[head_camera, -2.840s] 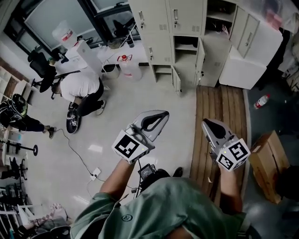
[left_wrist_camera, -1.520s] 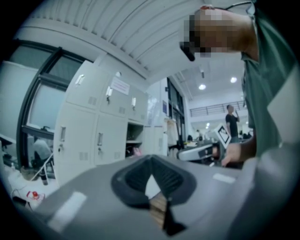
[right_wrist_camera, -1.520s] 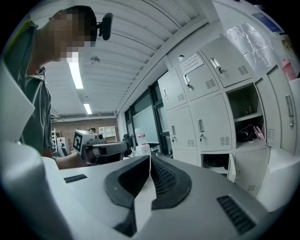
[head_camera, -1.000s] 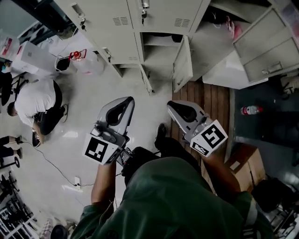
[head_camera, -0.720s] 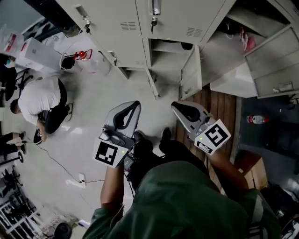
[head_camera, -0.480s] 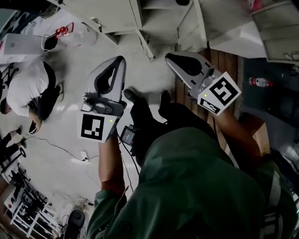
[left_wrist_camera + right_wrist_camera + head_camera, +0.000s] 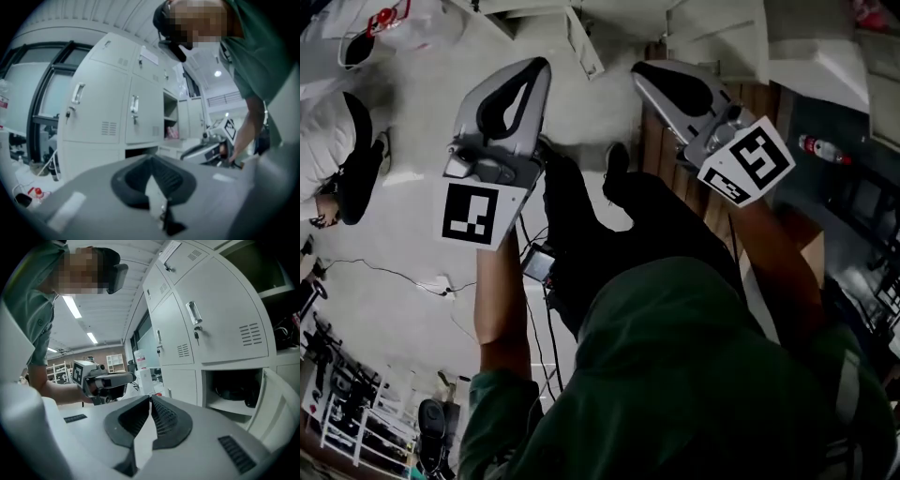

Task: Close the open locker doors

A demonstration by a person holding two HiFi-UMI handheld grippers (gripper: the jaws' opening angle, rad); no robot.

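Both grippers are held low in front of the grey lockers. My left gripper is shut with nothing in it; its tips point level at the closed doors, above a dark open bottom compartment. My right gripper is also shut and empty, its tips meeting. To its right gapes an open bottom compartment, its door swung out. In the head view two open doors show at the top edge. A higher compartment stands open too.
A person in a white top crouches on the floor at the left, near a cable. Wooden boards lie under the right lockers. A plastic bottle and a cardboard box sit at the right.
Both grippers have come down and nearer the lockers. The head view has tipped lower, so the lockers have slid to its top edge. Both stay shut.
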